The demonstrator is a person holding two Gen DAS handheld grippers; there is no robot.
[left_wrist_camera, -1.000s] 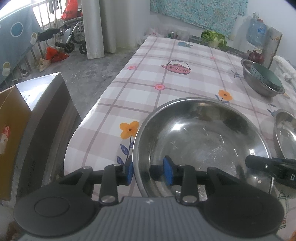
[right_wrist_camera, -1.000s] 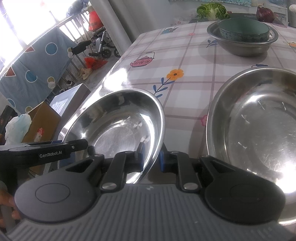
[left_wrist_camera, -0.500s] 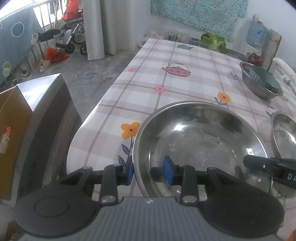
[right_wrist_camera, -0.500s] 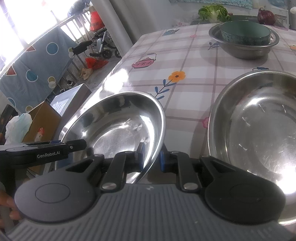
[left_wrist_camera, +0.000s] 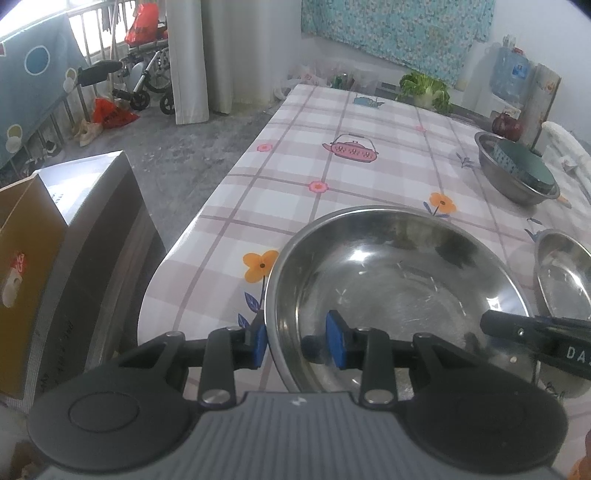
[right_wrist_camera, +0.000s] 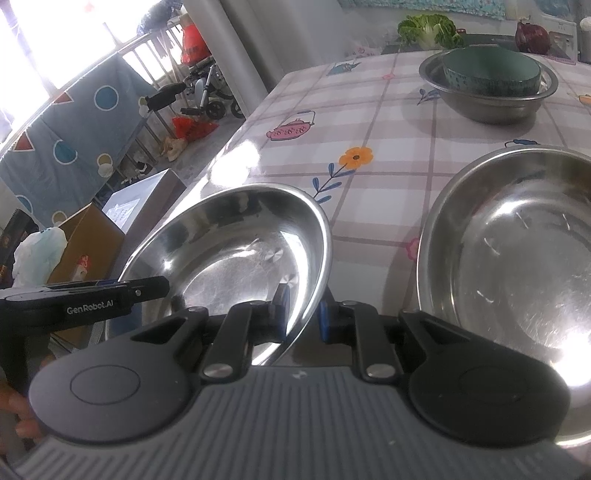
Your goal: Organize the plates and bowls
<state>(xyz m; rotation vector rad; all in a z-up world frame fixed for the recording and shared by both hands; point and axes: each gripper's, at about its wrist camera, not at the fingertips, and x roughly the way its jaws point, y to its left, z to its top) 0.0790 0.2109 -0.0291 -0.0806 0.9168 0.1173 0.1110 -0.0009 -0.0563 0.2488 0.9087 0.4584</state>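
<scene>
Both grippers hold one steel bowl lifted and tilted over the near end of the table; the same bowl shows in the right wrist view. My left gripper is shut on its left rim. My right gripper is shut on its right rim, and its body shows at the right in the left wrist view. A second, larger steel bowl rests on the table to the right. A third steel bowl at the far end holds a green bowl.
The table has a checked, flowered cloth. Cardboard boxes stand on the floor left of the table edge. A cabbage and a dark red vegetable lie beyond the far end. A wheelchair stands near the curtain.
The held bowl has risen a little with both grippers and the views have pulled back slightly. Both grips are unchanged.
</scene>
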